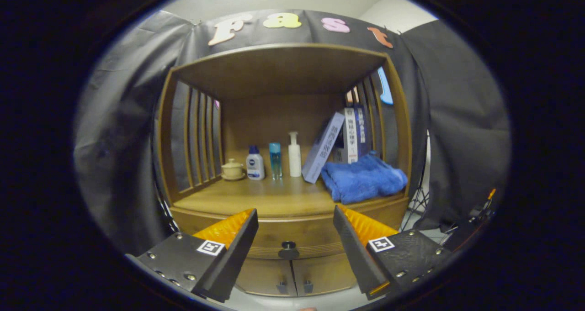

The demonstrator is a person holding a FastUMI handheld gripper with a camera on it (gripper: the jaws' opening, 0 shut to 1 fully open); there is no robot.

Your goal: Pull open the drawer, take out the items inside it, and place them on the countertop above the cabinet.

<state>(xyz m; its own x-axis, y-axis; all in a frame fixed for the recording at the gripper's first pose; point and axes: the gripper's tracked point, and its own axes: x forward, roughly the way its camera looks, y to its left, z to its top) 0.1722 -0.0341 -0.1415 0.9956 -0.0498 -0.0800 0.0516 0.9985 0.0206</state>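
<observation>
A wooden cabinet stands ahead of me, with a closed drawer (292, 238) under its countertop (274, 199). The drawer's dark round knob (288, 248) sits between and a little beyond my fingers. My gripper (295, 219) is open, with nothing between its fingers, and is a short way off from the drawer front. The drawer's contents are hidden.
On the countertop lie a folded blue towel (363, 177), leaning books (340, 142), a white pump bottle (294, 155), a teal bottle (275, 160), a small blue-capped bottle (254, 163) and a lidded cup (232, 169). Two small doors (292, 279) sit below the drawer. Slatted sides enclose the shelf.
</observation>
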